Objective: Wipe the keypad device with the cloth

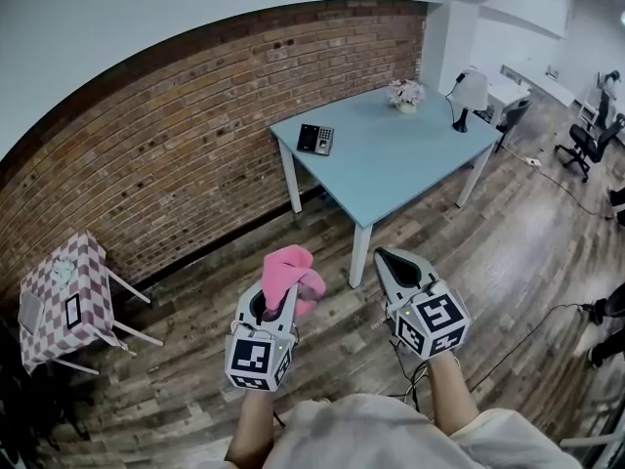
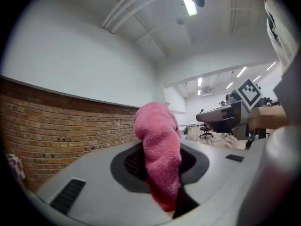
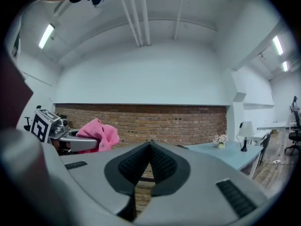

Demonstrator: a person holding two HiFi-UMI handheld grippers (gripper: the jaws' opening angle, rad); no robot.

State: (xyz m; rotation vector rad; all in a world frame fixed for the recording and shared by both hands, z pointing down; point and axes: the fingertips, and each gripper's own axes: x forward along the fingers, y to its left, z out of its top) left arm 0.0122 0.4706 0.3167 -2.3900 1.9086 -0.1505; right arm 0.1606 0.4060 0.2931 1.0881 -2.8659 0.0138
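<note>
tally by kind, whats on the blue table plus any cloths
keypad device: 1
flower pot: 1
desk lamp: 1
pink cloth: 1
total: 4, with 3 on the blue table

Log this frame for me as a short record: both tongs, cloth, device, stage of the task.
left tongs: shut on the pink cloth
right tongs: shut, nothing between them
keypad device: lying on the blue table, at the corner nearest the brick wall
position: both tongs held over the wooden floor, apart from the table
stage: wiping not yet begun
</note>
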